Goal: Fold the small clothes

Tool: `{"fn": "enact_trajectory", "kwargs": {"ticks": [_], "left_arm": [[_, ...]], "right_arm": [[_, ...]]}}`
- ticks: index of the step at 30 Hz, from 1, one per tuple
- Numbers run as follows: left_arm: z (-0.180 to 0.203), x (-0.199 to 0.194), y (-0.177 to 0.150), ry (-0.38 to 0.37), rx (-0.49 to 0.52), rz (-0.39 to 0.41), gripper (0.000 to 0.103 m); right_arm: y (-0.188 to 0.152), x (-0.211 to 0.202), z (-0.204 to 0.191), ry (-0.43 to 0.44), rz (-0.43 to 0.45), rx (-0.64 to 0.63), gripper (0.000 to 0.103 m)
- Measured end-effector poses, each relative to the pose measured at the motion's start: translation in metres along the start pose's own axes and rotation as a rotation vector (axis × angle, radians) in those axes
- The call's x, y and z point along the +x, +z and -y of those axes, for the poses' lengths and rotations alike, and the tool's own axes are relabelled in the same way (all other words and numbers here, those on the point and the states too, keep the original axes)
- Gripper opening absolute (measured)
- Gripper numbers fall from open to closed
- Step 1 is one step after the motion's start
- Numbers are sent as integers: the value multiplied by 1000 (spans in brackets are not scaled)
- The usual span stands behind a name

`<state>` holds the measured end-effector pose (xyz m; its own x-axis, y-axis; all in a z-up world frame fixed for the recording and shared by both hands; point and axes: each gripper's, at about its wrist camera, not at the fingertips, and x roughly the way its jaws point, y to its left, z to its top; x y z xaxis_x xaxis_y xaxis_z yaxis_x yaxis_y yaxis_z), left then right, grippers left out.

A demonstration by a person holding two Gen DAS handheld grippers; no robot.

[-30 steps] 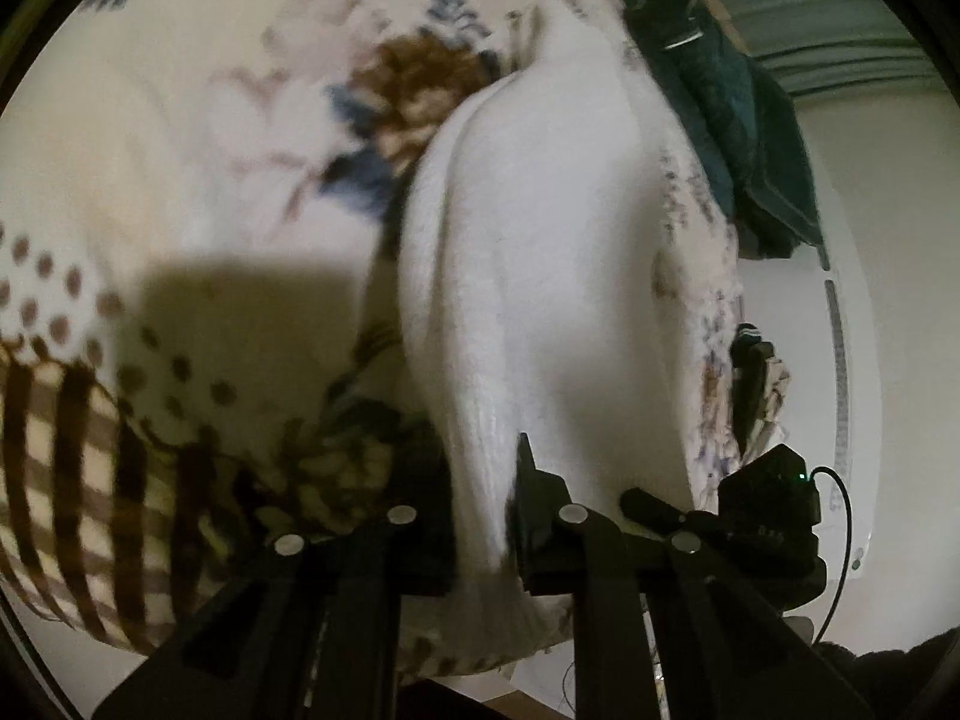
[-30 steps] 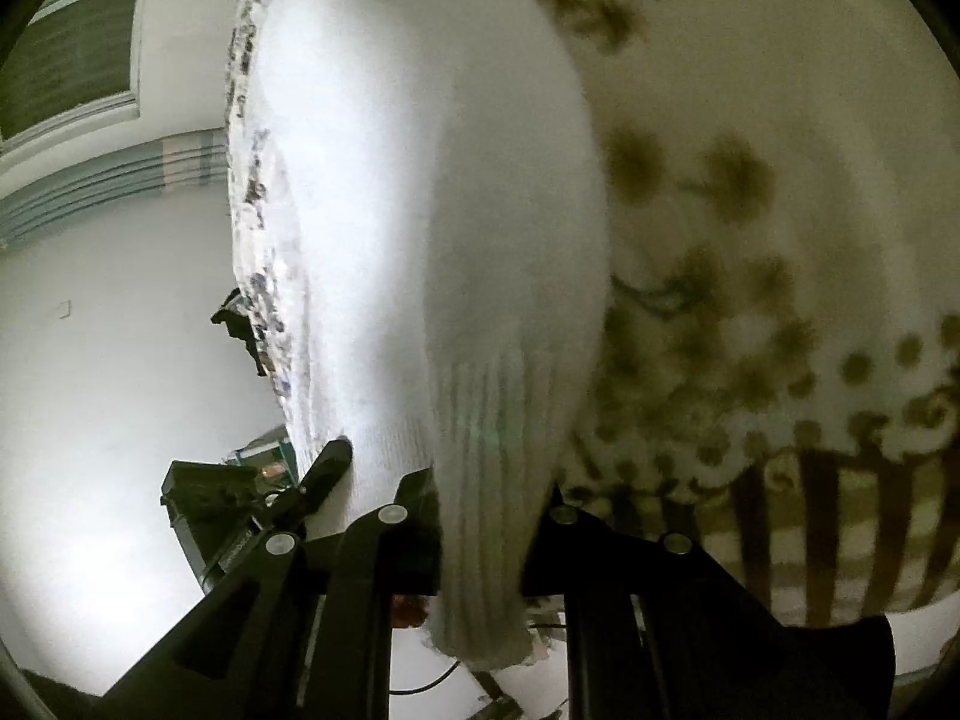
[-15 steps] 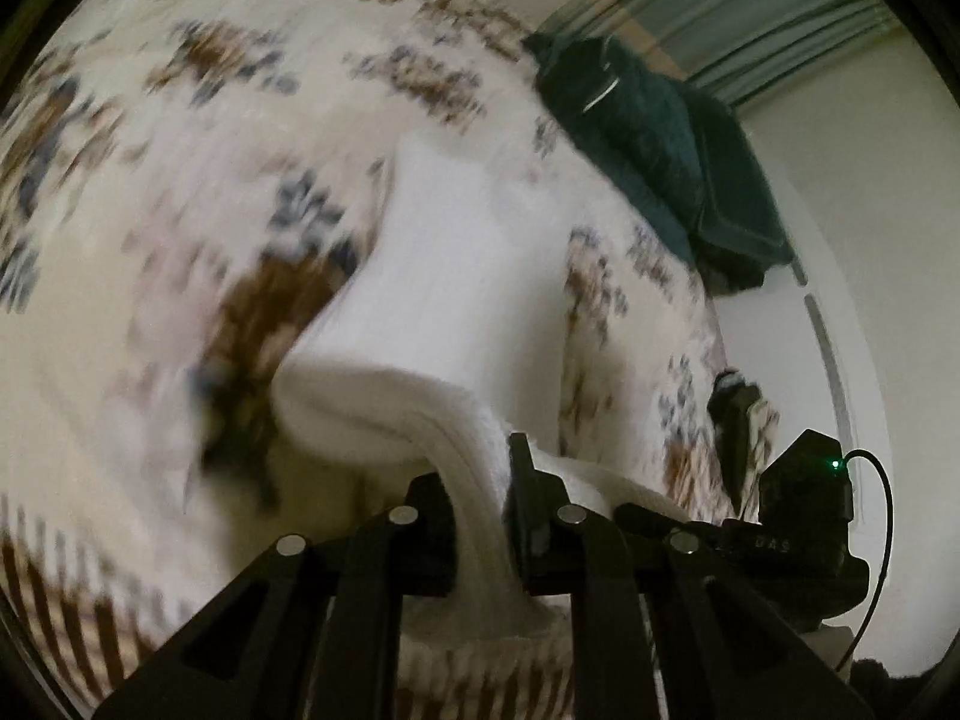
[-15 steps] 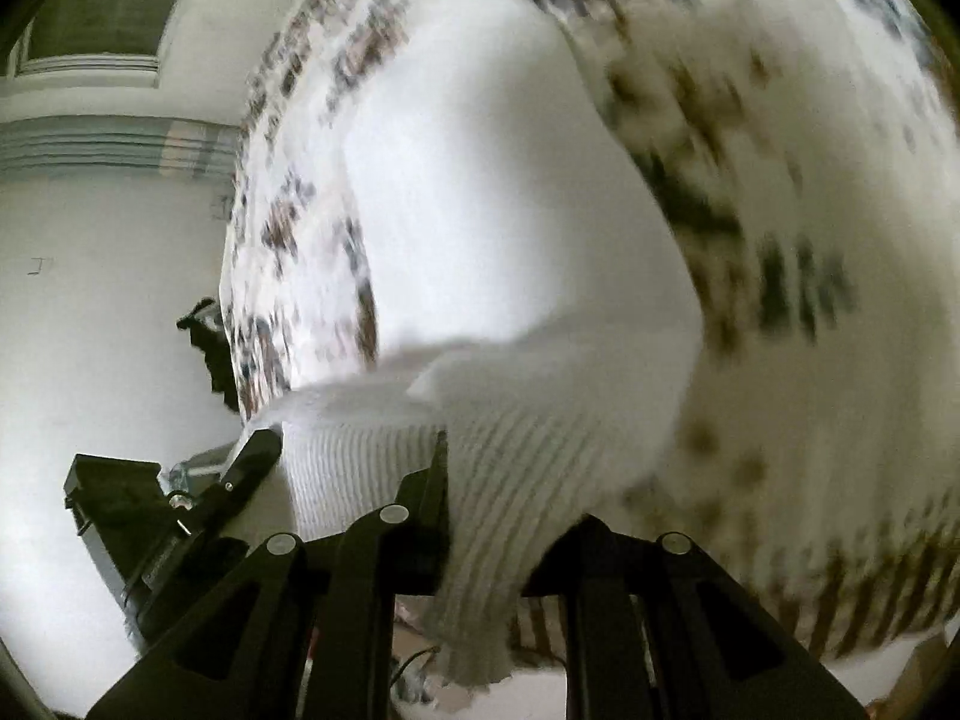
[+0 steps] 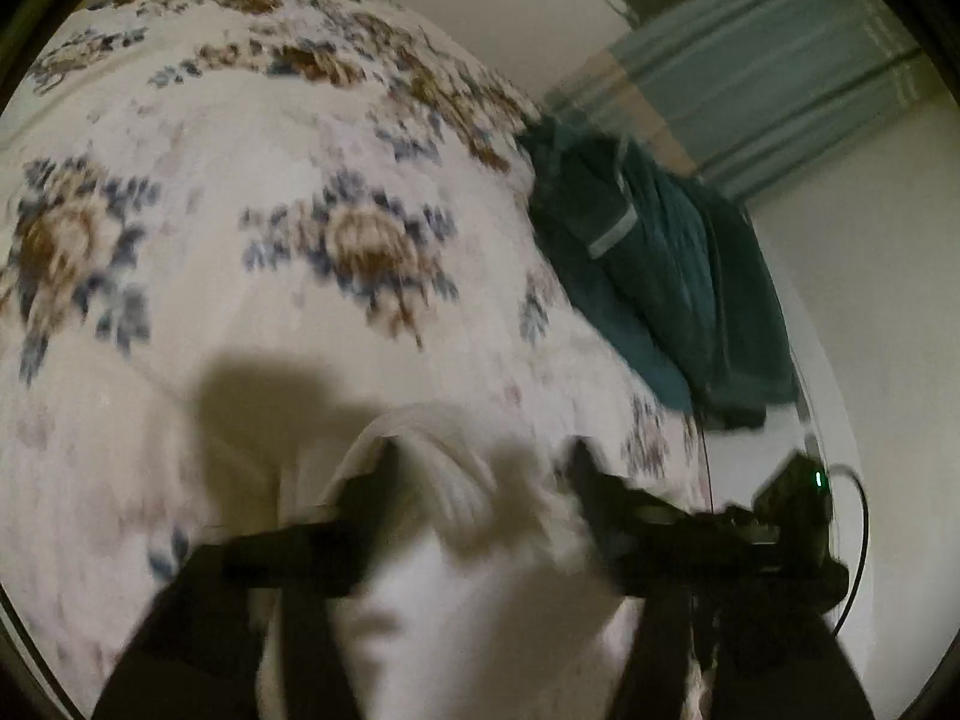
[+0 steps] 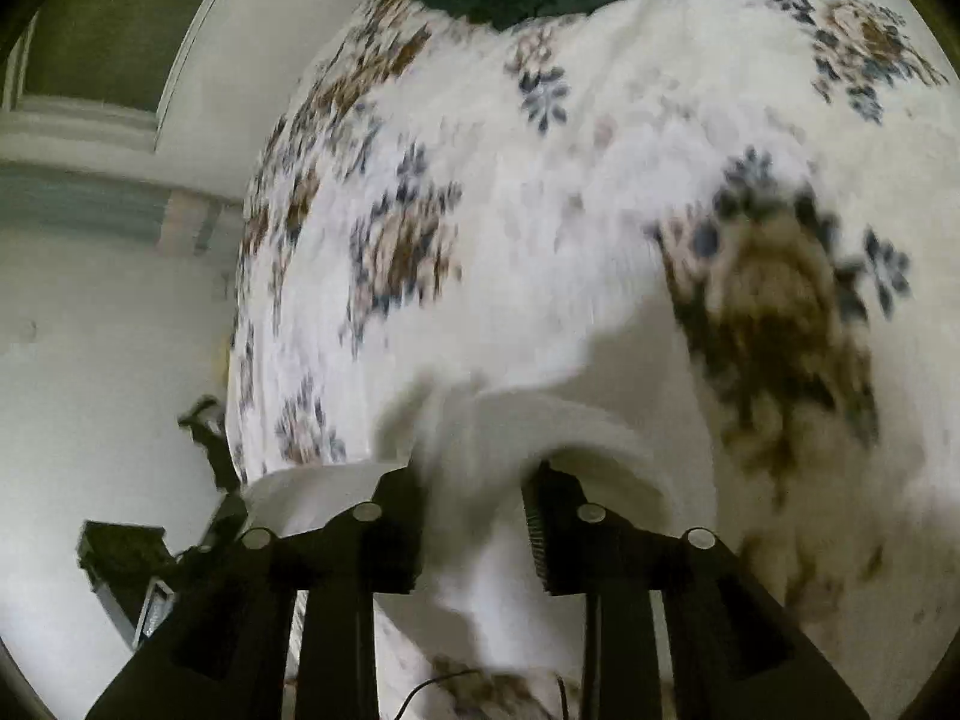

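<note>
Now, item by item, left to right.

Left gripper [image 5: 480,510]: black, two-fingered, jaws spread wide. A second ago they were clamped on the ribbed hem; the cloth is let go.

White ribbed-knit small garment [image 5: 474,594]: soft, fuzzy, lying doubled on the bed below and between both grippers, its rolled fold edge [image 5: 420,432] arching just ahead of the left fingers. A second ago it hung stretched from both grippers; it has since been carried over and laid down. Judgement: one fold is made and released. Whether the edges line up cannot be told through the blur.

Cream fleece bedspread with brown-and-blue flowers [image 5: 252,138]: bears the garment. Broad bare cloth runs ahead and to the left, so there is room to slide or turn the piece.

Right gripper [image 6: 474,516]: black, jaws likewise parted, with the white knit [image 6: 480,432] loose between the fingers and not pinched.

Dark teal folded quilt [image 5: 654,276]: at the far right corner, well apart from the garment.

Bed edge [image 5: 690,456]: falls away near the right gripper; the tighter side for any sideways move.
</note>
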<state>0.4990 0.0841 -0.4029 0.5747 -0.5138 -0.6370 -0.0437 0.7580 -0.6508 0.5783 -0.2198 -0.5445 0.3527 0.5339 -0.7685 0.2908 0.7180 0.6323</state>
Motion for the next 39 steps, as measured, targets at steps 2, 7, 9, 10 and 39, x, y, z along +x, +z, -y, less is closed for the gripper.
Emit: {"fn": "enact_trajectory", "kwargs": {"ticks": [2, 7, 9, 10, 39], "left_arm": [[-14, 4, 13, 12, -11, 16, 65], [-37, 32, 0, 119, 90, -76, 65], [-44, 61, -11, 141, 133, -164, 65], [-47, 79, -15, 145, 150, -213, 65], [-112, 20, -66, -13, -73, -284, 52]], "right_arm": [[15, -6, 3, -32, 52, -24, 51], [-1, -3, 37, -118, 37, -73, 55], [-8, 17, 63, -120, -14, -24, 55], [-8, 28, 74, -114, -29, -1, 55], [-42, 29, 107, -86, -106, 33, 56]]}}
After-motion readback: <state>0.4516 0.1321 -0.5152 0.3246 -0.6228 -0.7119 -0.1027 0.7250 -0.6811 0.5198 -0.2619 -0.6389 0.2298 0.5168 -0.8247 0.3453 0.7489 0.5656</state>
